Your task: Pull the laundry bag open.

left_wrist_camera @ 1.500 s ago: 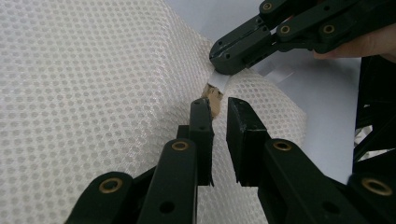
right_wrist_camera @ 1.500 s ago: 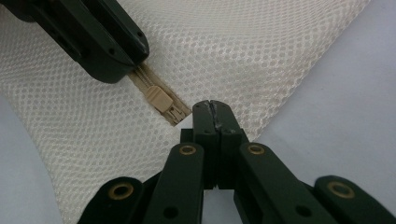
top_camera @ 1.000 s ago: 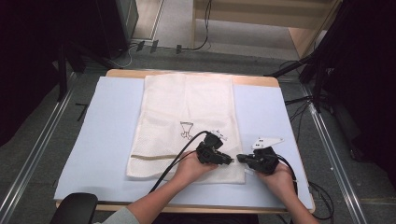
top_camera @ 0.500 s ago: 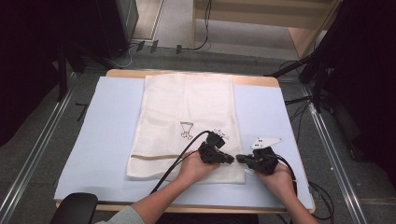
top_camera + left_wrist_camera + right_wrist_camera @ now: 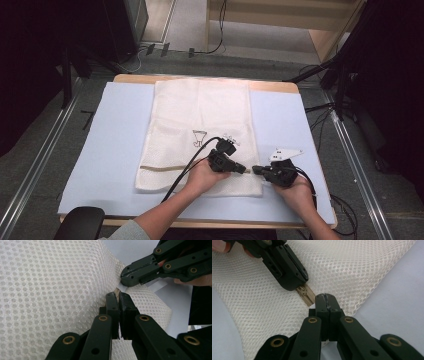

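Both grippers meet at the near right part of a white mesh laundry bag [image 5: 200, 135], which lies flat on a pale blue mat [image 5: 110, 150] covering the table.

Left gripper [image 5: 245, 169] points to the right. Its jaws have just been closing, and now they are pressed together on the zipper pull [image 5: 302, 291] at the end of the beige zipper [image 5: 160, 167]; in the right gripper view the pull comes out from under its tip.

Right gripper [image 5: 256, 170] points to the left, facing the other one, tips nearly touching. Its jaws are fully closed and they pinch the mesh edge of the bag just beside the zipper end. The fabric rises a little around the two tips.
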